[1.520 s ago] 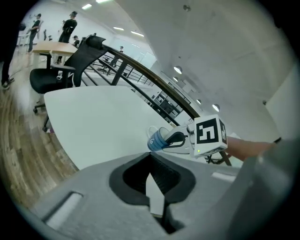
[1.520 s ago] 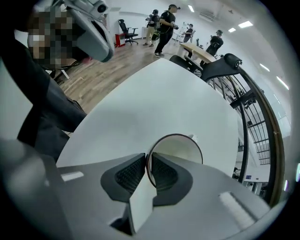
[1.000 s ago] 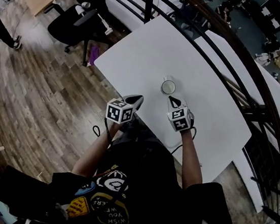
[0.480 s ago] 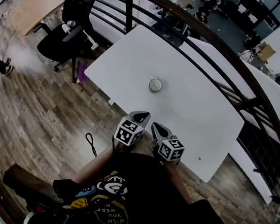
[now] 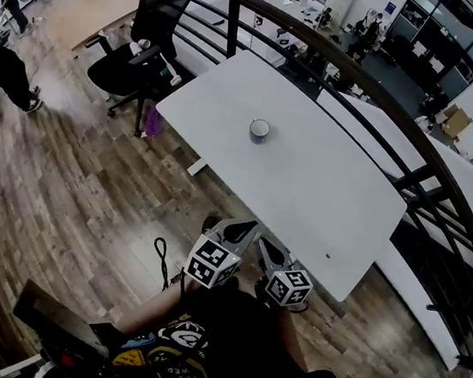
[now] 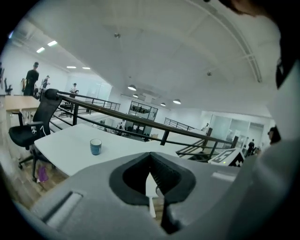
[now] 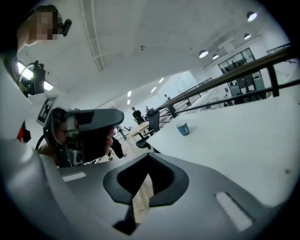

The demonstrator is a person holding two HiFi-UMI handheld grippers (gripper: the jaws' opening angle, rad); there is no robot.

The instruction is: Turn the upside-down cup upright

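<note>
1. Two grippers are held close to the person's body, side by side, and both are off the desk (image 5: 339,197).
2. One blue cup (image 5: 260,131) stands on the white desk with its open mouth up.
3. The cup is away from all the edges. It is nearer the desk end by the black chair (image 5: 144,38) than the other end.
4. The left gripper (image 5: 245,226) is over the wood floor (image 5: 88,199), just outside the near long edge of the desk.
5. Its jaws are pressed together in the left gripper view, and nothing is between them.
6. The right gripper (image 5: 265,245) is just beside the left one, also outside that near edge.
7. Its jaws are pressed together too in the right gripper view, with nothing in them.
8. Both grippers are well apart from the cup, and nothing touches it.
9. The left gripper view shows the cup (image 6: 95,146) far off on the desk, standing straight.
10. The right gripper view shows it (image 7: 183,128) small and far away as well.
11. A dark railing (image 5: 325,44) runs along the far side of the desk.
</note>
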